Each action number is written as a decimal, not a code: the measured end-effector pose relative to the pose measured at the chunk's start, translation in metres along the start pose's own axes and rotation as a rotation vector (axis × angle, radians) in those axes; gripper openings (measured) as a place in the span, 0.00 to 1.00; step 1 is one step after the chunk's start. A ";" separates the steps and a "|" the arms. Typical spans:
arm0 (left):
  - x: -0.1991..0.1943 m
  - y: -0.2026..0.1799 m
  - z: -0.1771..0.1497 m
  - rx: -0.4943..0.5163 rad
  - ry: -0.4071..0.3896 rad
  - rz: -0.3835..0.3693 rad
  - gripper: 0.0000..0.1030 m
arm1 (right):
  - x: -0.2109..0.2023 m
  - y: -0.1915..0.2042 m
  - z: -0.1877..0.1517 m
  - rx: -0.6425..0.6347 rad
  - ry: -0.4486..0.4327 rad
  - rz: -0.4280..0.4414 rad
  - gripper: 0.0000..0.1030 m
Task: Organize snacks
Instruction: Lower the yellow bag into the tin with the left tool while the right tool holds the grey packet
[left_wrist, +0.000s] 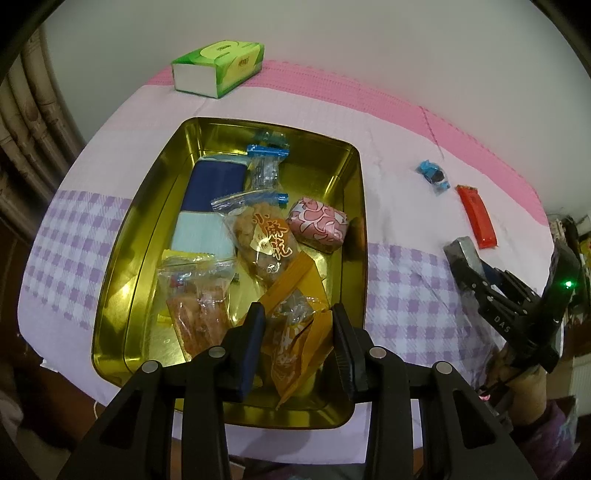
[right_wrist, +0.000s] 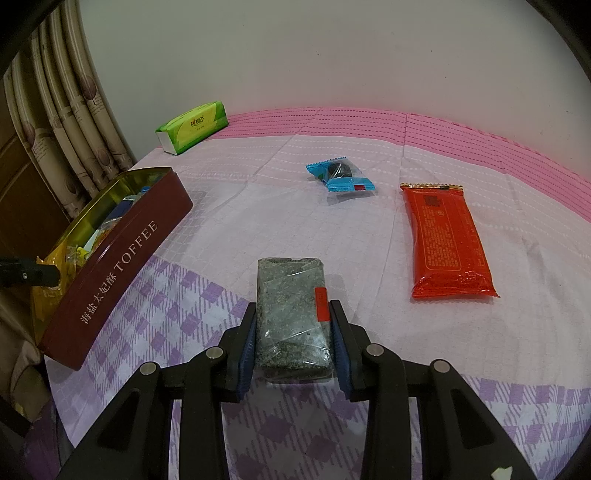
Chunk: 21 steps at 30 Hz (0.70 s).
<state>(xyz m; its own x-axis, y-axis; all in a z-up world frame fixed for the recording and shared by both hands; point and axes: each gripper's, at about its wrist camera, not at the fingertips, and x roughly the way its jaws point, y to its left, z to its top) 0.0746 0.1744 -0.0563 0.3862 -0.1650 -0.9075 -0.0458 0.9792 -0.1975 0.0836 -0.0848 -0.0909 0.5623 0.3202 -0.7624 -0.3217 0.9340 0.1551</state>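
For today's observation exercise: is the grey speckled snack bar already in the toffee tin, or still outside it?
Outside. The grey bar is gripped by the right gripper above the cloth, beside the tin.

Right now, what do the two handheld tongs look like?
Both tongs are black plastic linkages with silver pivot pins and blue pads. Seen from the left camera, the right one's body shows white "DAS" lettering and a green light. A purple patterned sleeve shows below.

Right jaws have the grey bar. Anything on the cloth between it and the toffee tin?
Nothing visible. The grey bar sits in the right gripper, and only bare cloth lies between it and the tin. The blue candy and red packet lie off to the other side.
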 end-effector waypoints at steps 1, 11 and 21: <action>0.000 0.000 0.000 0.001 0.000 0.002 0.36 | 0.000 0.000 0.000 0.000 0.000 0.000 0.33; -0.003 -0.004 0.001 0.028 -0.007 0.036 0.37 | 0.000 0.001 0.000 0.000 0.000 0.000 0.33; -0.012 -0.009 0.002 0.067 -0.064 0.105 0.37 | 0.000 0.002 0.001 -0.014 0.007 -0.015 0.33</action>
<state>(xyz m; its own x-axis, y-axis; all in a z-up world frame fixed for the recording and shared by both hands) 0.0721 0.1678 -0.0430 0.4409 -0.0557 -0.8958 -0.0284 0.9967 -0.0760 0.0840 -0.0825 -0.0899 0.5620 0.3053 -0.7687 -0.3244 0.9363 0.1347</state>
